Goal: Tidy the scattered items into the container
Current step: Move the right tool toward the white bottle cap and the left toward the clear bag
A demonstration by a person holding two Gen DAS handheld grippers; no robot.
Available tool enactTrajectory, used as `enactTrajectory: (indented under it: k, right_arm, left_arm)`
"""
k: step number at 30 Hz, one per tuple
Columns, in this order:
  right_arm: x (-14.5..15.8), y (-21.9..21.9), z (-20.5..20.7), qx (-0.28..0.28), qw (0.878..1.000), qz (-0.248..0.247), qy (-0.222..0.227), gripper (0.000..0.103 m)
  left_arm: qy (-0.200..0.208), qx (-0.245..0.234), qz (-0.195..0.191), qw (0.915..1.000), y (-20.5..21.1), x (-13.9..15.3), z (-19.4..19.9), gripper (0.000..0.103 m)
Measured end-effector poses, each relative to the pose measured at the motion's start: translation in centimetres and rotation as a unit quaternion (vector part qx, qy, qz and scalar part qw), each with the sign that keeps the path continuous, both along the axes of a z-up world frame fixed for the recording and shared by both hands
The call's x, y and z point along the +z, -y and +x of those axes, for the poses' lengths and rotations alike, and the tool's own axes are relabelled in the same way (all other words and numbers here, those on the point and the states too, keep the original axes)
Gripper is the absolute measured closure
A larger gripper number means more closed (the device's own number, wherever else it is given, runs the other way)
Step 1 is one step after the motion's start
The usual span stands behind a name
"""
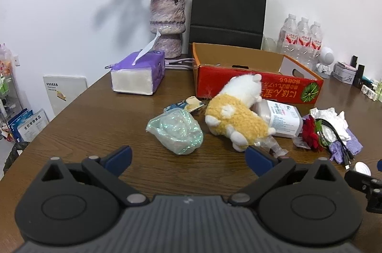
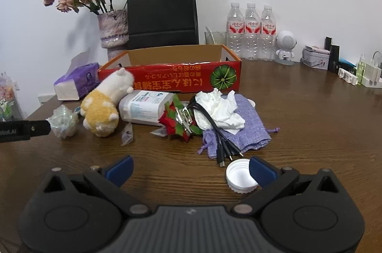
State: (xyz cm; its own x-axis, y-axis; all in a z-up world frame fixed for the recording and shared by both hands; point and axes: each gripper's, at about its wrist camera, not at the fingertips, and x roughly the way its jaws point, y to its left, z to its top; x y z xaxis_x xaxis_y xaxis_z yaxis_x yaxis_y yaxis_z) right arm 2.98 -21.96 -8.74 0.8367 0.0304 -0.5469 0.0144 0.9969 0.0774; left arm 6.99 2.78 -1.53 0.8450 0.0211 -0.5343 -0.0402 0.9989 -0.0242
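Clutter on the table, both grippers empty and spread

The left gripper (image 1: pixel 188 161) hangs low over the wooden table (image 1: pixel 95 124) with its blue fingers wide apart, nothing between them. Just ahead of it lies a shiny greenish bag (image 1: pixel 176 131), and beside that a yellow and white plush toy (image 1: pixel 235 118) leaning on a white plastic bottle (image 1: pixel 284 120) lying on its side. Behind them stands the red cardboard box (image 1: pixel 257 86), open at the top and looking empty.

The right gripper (image 2: pixel 191 168) is likewise spread wide and grips nothing. A white bottle cap (image 2: pixel 240 176) lies open side up, partly behind its right finger (image 2: pixel 261 170). Further ahead lie a purple cloth pouch (image 2: pixel 248 126), a crumpled tissue (image 2: pixel 222 110), a black cable (image 2: pixel 214 133) and a red flower (image 2: pixel 172 124), all heaped together in front of the box (image 2: pixel 172 79)
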Motion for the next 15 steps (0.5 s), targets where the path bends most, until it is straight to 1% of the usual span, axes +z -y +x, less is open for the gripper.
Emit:
enactTrajectory:
  k: [6, 9, 15]
  right_arm:
    - [0.5, 0.7, -0.6, -0.007, 1.000, 0.005, 0.002, 0.000]
    - [0.9, 1.2, -1.0, -0.013, 1.000, -0.002, 0.004, 0.000]
    - [1.6, 2.4, -1.9, -0.016, 1.000, -0.004, -0.001, 0.000]
  left_arm:
    - [0.005, -0.005, -0.011, 0.9999, 0.7, 0.5, -0.7, 0.000]
    - [0.009, -0.006, -0.016, 0.9998, 1.2, 0.8, -1.2, 0.000]
    - [0.003, -0.004, -0.030, 0.9995, 1.5, 1.2, -2.2, 0.000]
